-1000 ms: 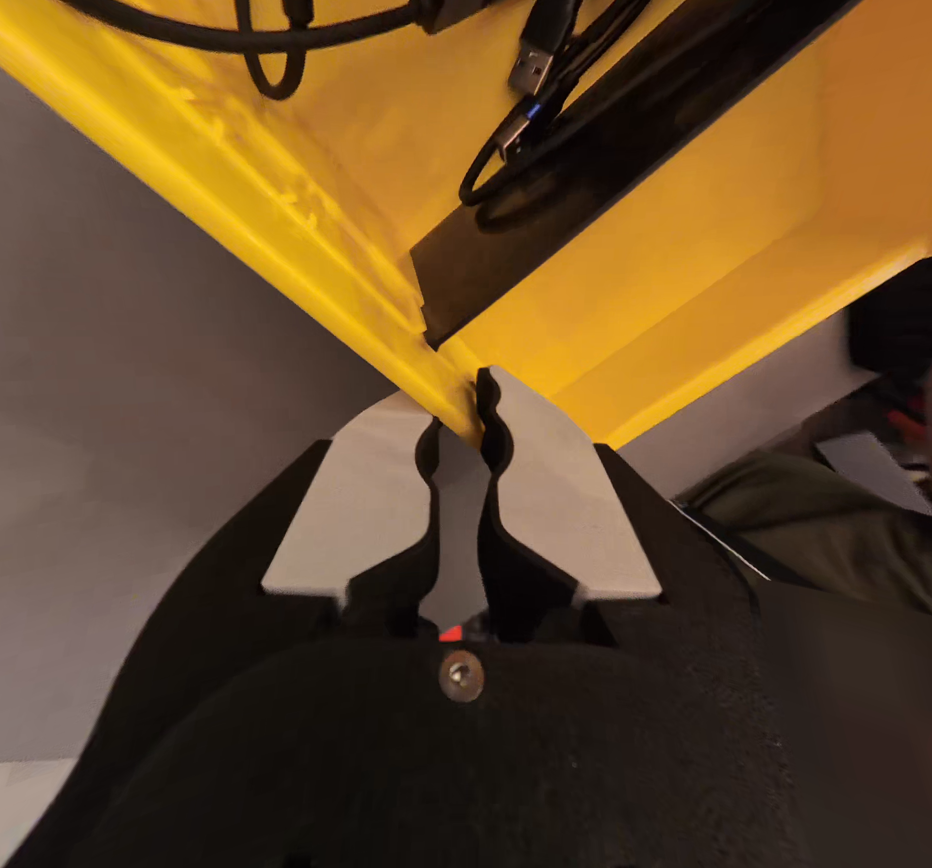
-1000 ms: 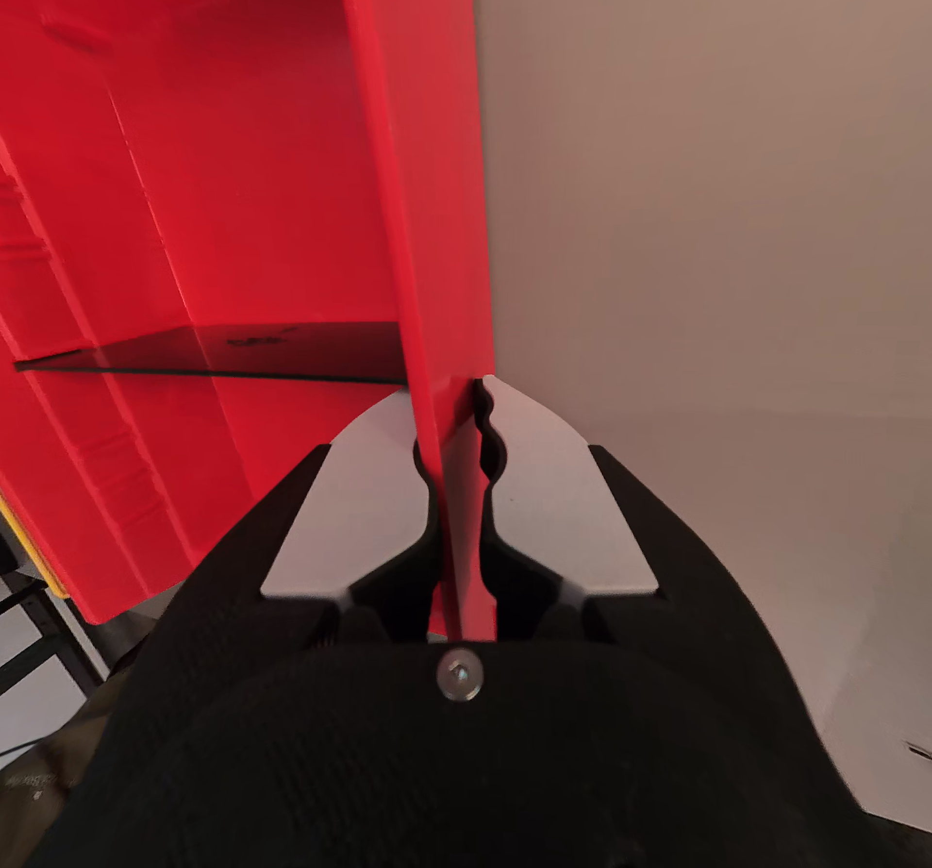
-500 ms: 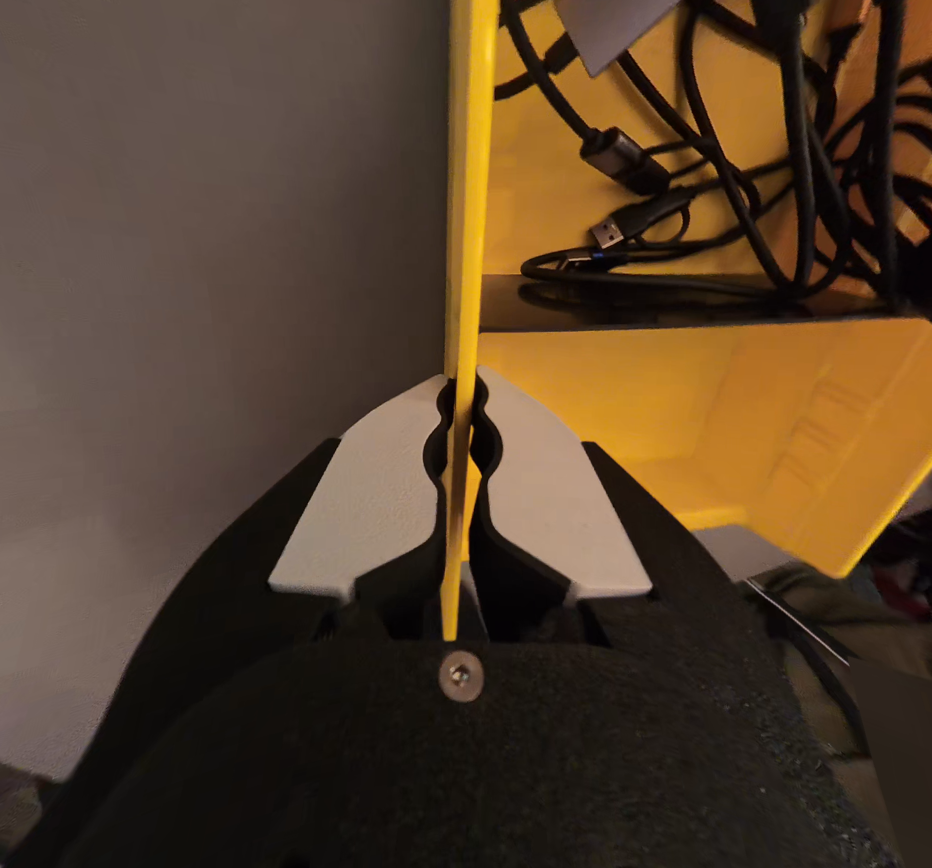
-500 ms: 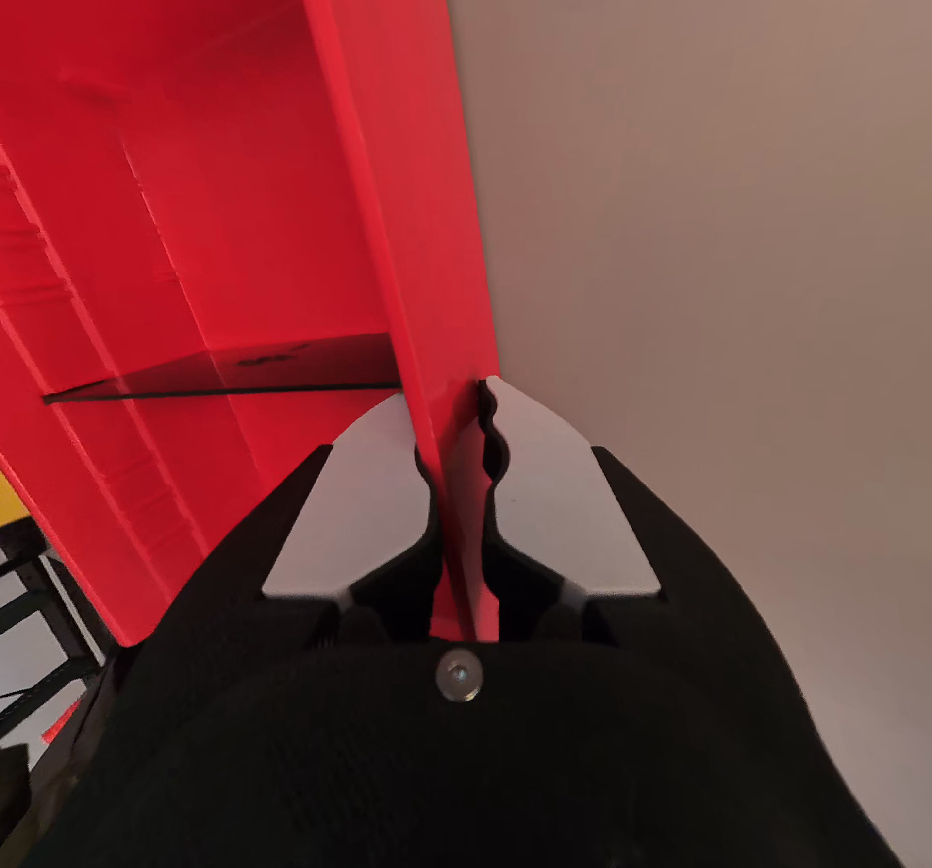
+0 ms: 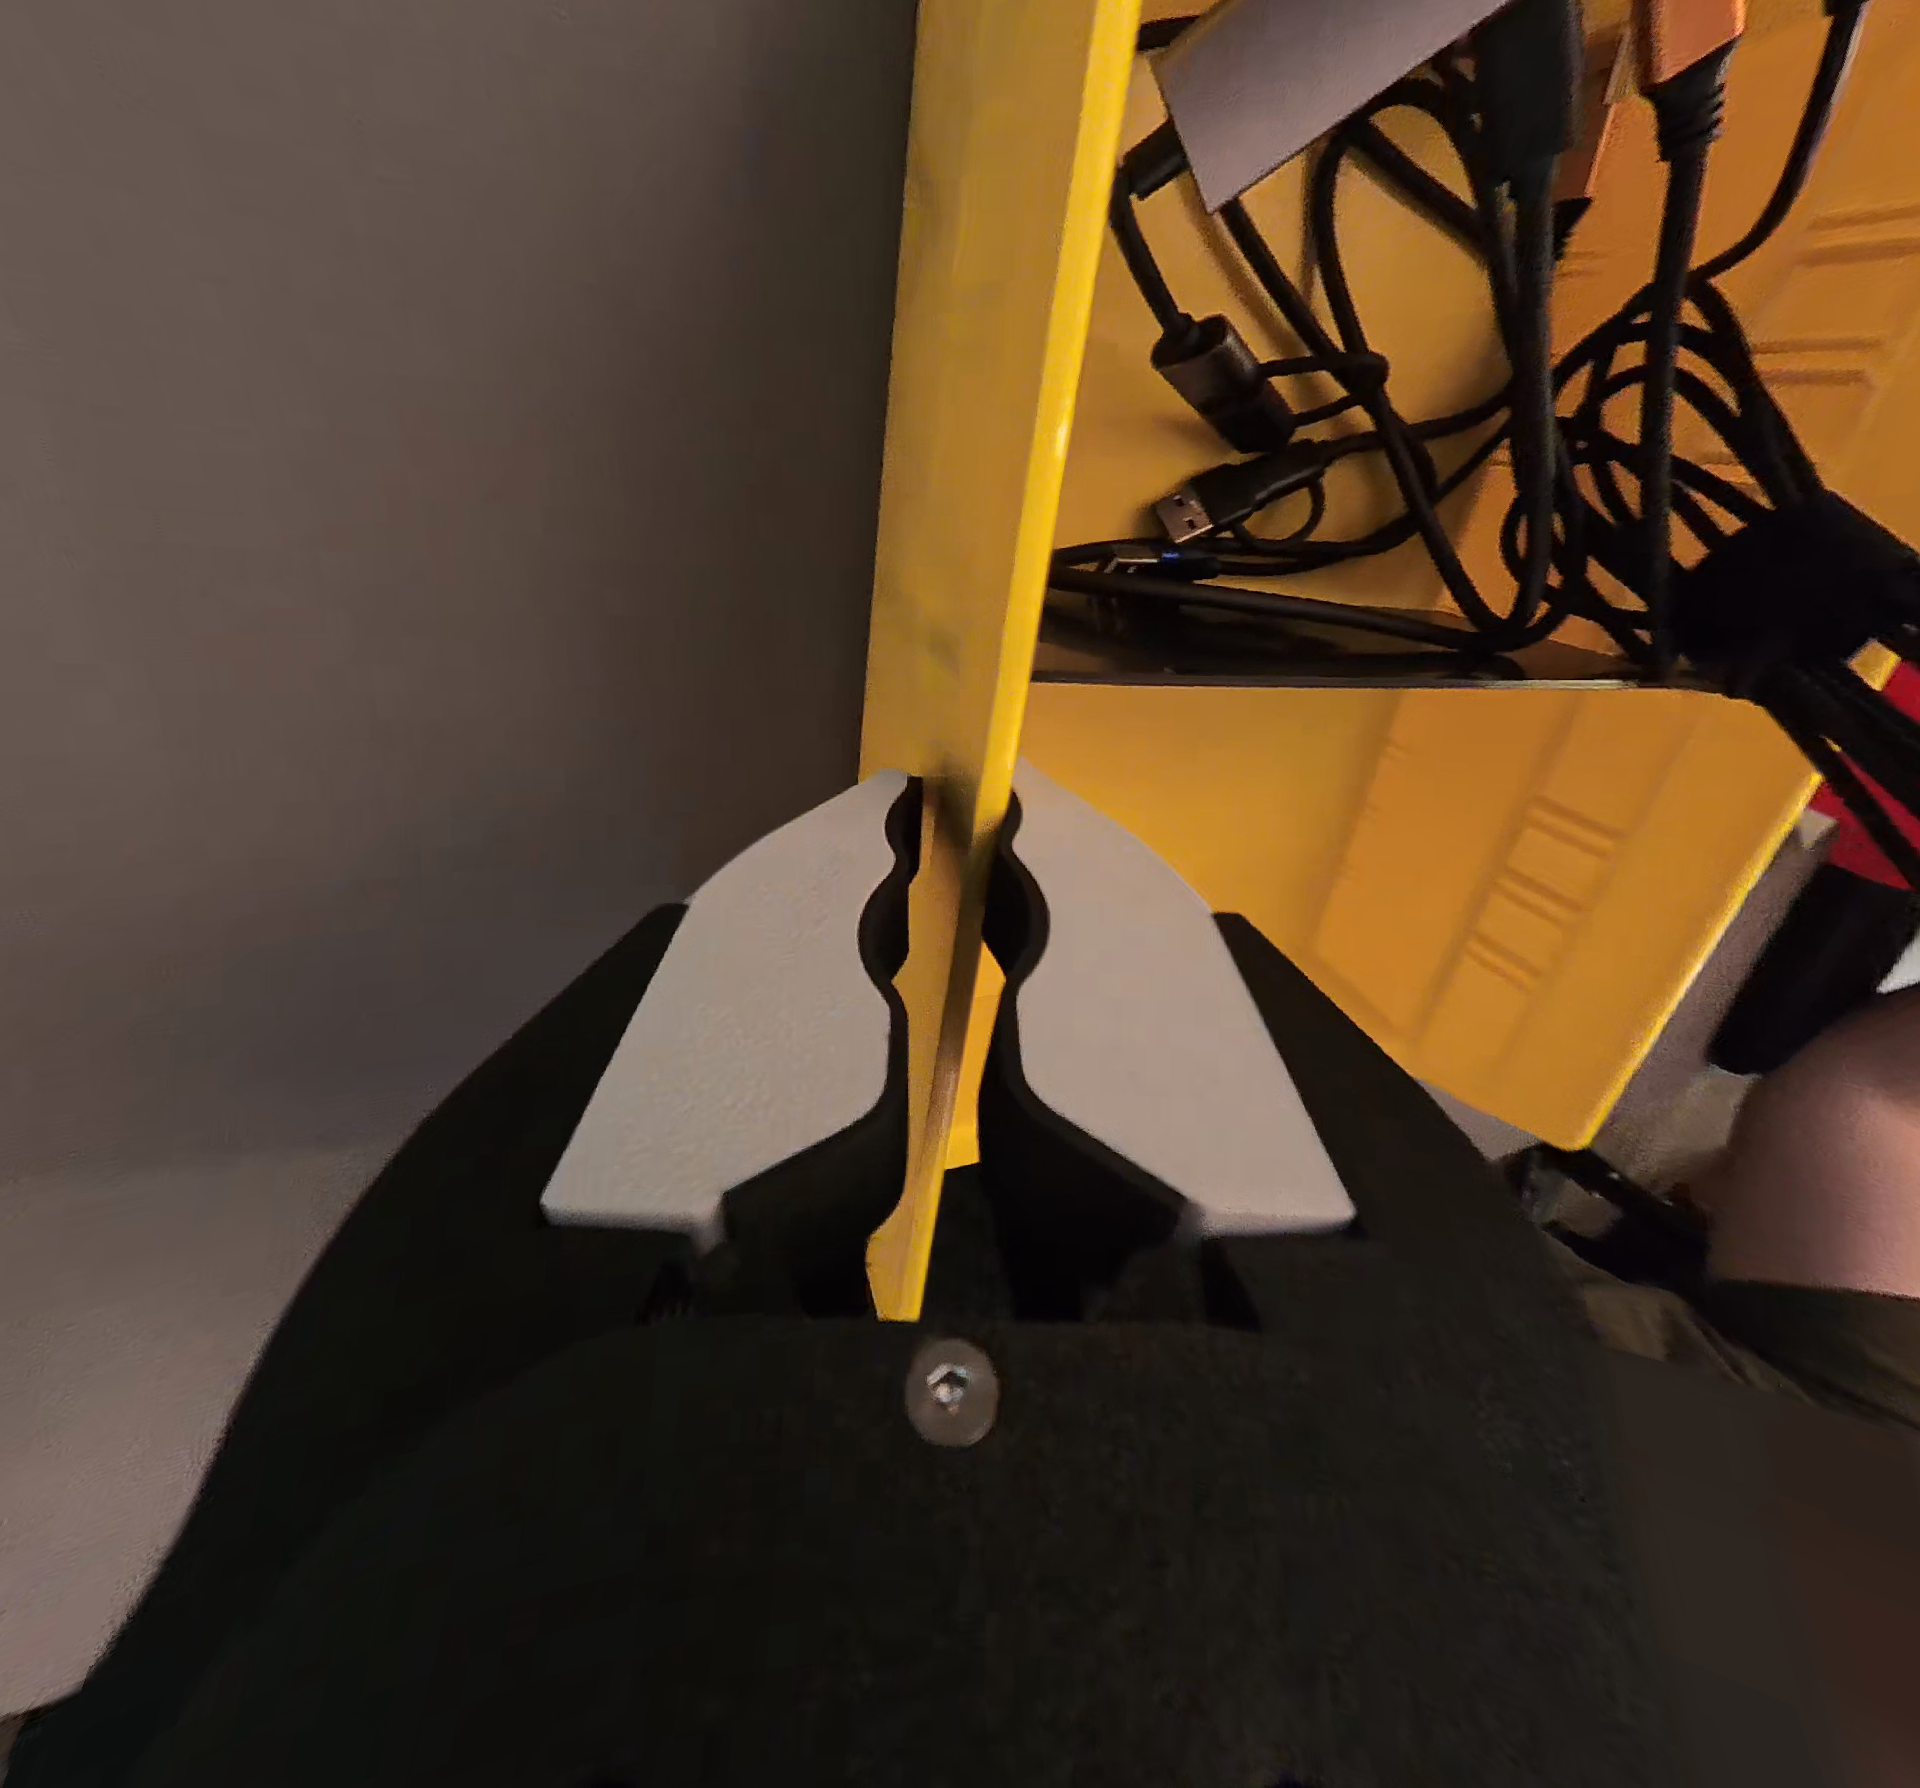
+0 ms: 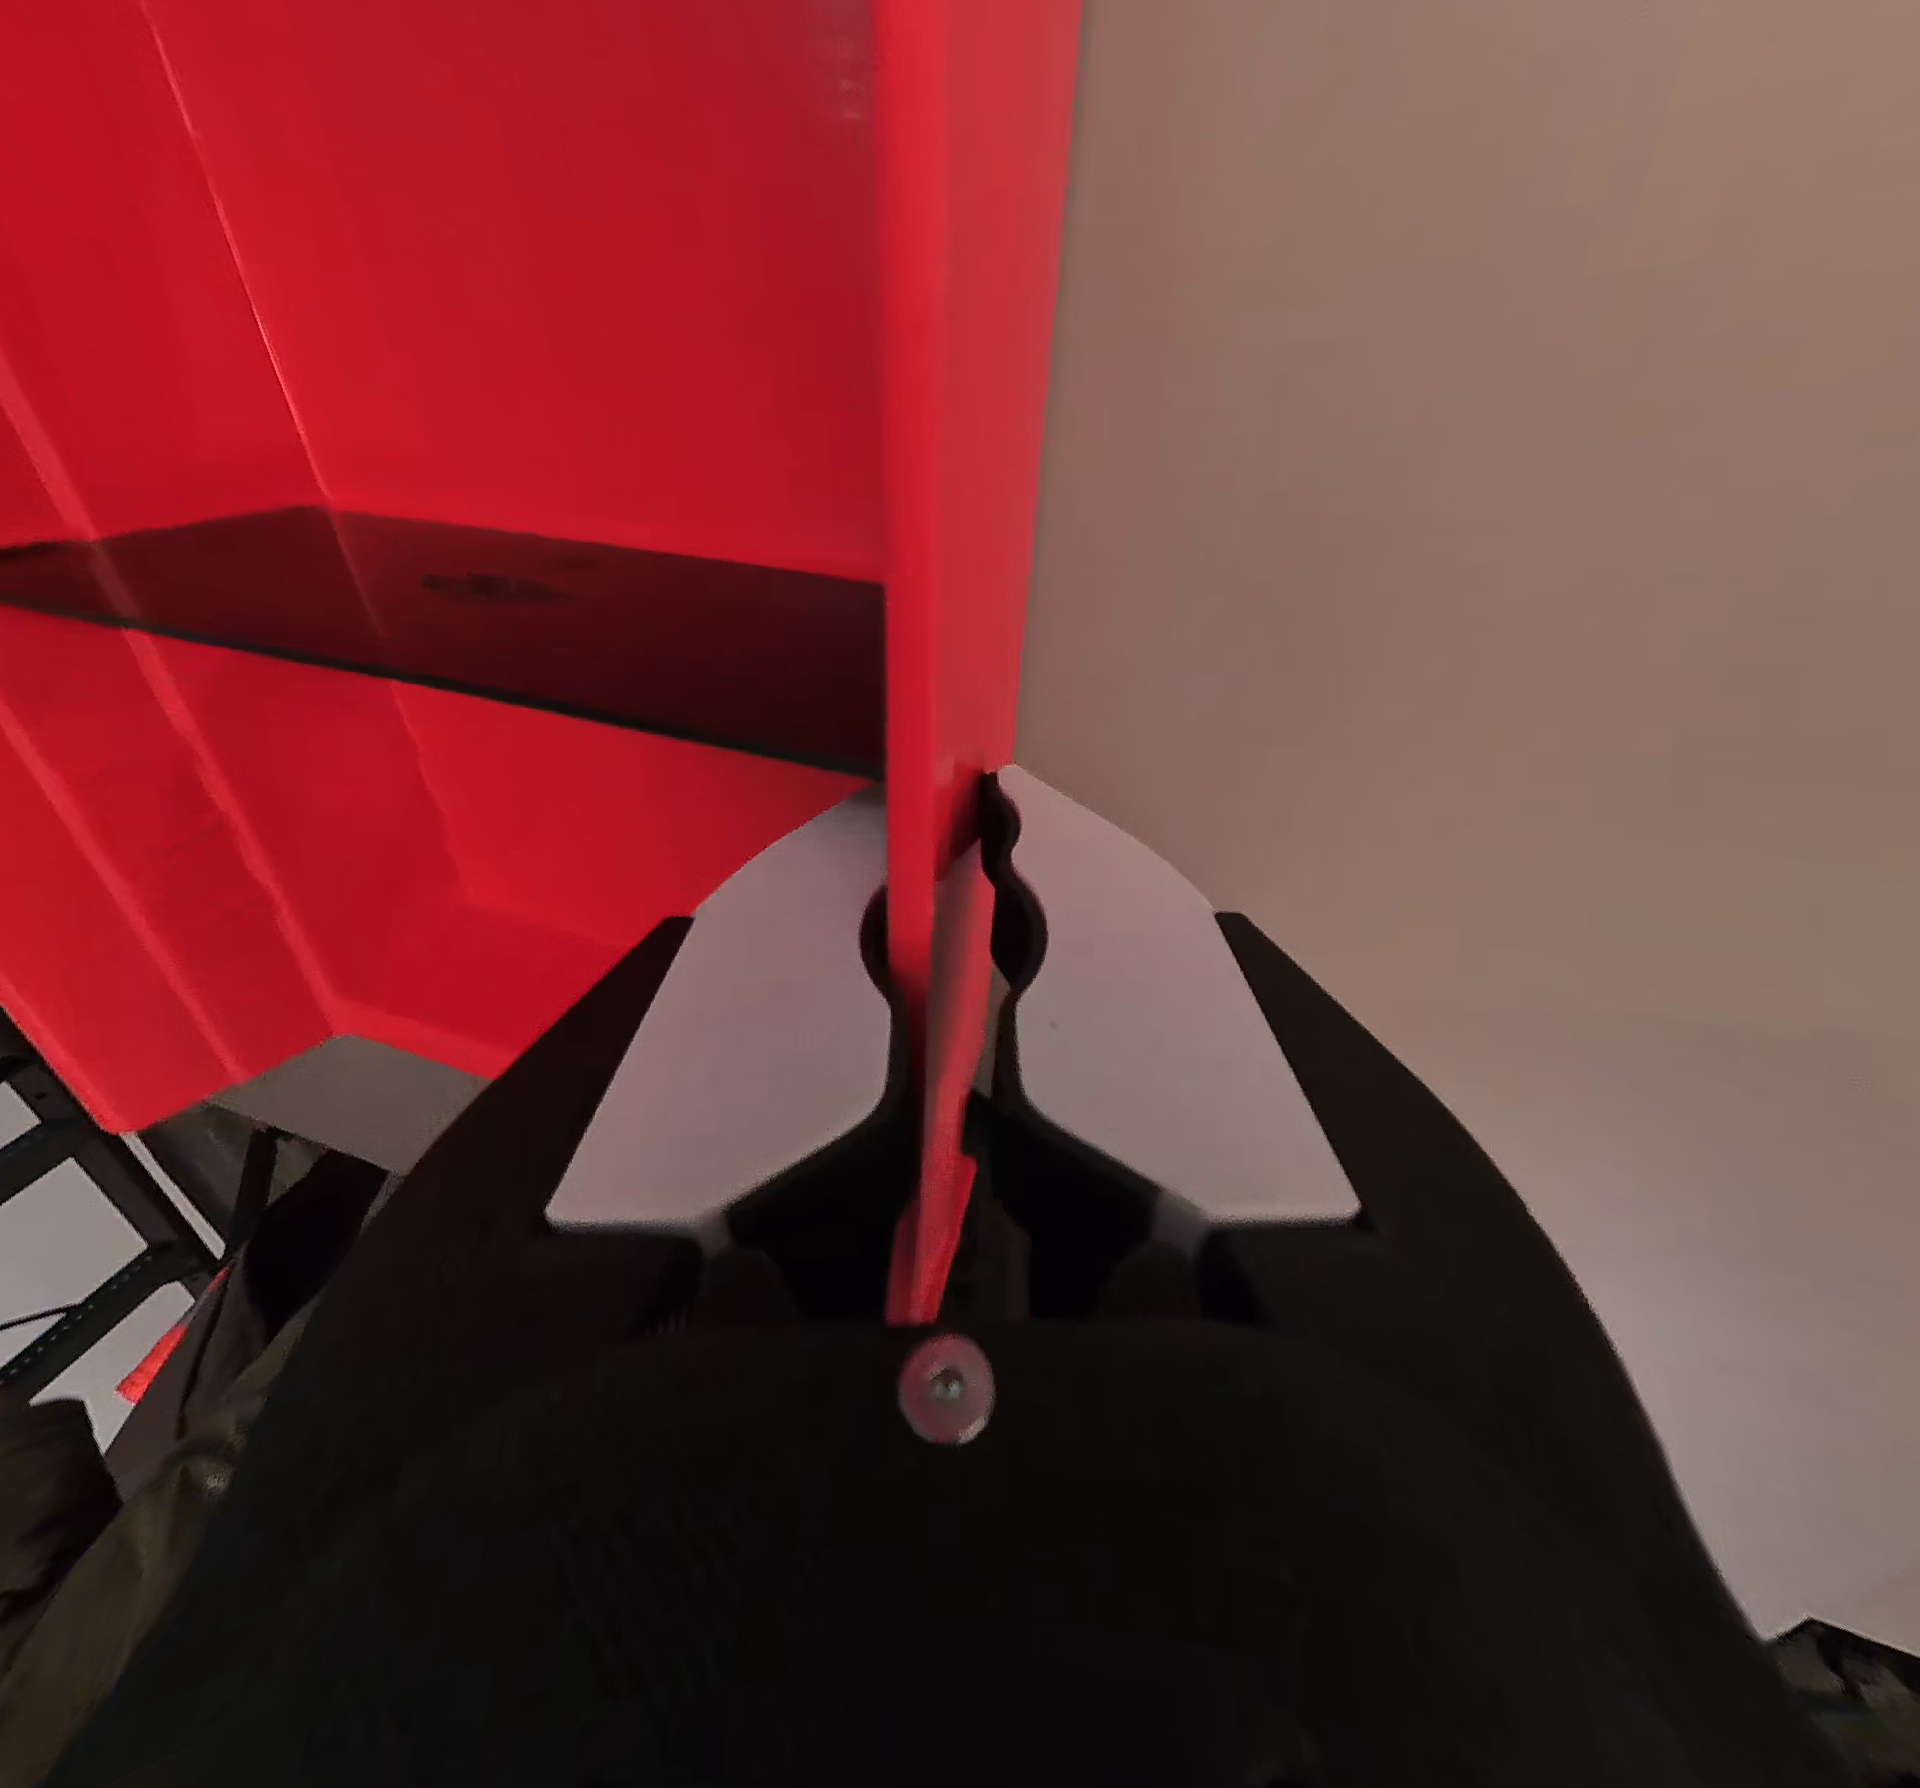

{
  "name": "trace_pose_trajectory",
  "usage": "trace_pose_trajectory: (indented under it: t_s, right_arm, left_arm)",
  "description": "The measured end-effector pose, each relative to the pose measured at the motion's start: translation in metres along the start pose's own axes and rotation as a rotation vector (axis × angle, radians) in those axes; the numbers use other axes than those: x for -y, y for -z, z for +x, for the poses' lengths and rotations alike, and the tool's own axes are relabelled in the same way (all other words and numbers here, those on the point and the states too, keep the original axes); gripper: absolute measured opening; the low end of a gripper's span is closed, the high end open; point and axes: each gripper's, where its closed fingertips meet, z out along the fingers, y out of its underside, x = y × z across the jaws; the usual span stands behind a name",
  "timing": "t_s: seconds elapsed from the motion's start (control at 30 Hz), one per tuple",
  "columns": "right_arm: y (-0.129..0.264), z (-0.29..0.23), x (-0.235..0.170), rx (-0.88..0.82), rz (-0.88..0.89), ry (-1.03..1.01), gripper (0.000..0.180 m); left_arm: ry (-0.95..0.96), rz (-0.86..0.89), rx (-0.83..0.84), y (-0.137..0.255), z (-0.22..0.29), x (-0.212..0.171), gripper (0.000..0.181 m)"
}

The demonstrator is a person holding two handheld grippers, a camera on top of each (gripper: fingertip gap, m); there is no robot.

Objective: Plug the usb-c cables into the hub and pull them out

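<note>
My right gripper [image 6: 951,793] clamps the red bin's [image 6: 520,284] wall; my left gripper [image 5: 961,788] clamps the yellow bin's [image 5: 997,284] wall. Inside the yellow bin lie the grey hub [image 5: 1351,45] and tangled black cables [image 5: 1558,450].

A yellow plastic bin [image 5: 997,304] stands tipped on edge against a plain grey wall [image 5: 416,388], a dark divider panel [image 5: 1299,670] crossing its interior. In the right wrist view, a red plastic bin [image 6: 520,232] is likewise upended beside a beige wall [image 6: 1507,388], with a dark divider [image 6: 499,621] spanning it. Black metal shelving [image 6: 62,1250] shows at lower left.
</note>
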Motion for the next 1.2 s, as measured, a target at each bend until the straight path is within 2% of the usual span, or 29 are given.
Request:
trace_pose_trajectory:
  t_s: [0.13,0.33,0.77,1.2]
  right_arm:
    - [-0.001,-0.004,-0.010,0.009,-0.051,0.033,0.012]
    - [0.000,0.000,-0.003,0.034,-0.023,0.022,0.012]
    - [0.001,0.002,-0.001,0.073,-0.018,0.034,0.014]
    - [0.007,0.018,-0.008,0.096,-0.011,-0.013,0.016]
  left_arm:
    - [0.010,0.012,-0.028,0.001,0.002,-0.009,0.010]
    - [0.018,-0.004,-0.031,-0.001,0.006,-0.012,0.010]
    - [0.100,0.096,-0.199,-0.007,0.021,0.021,0.017]
    - [0.157,0.151,-0.169,-0.001,0.007,0.017,0.017]
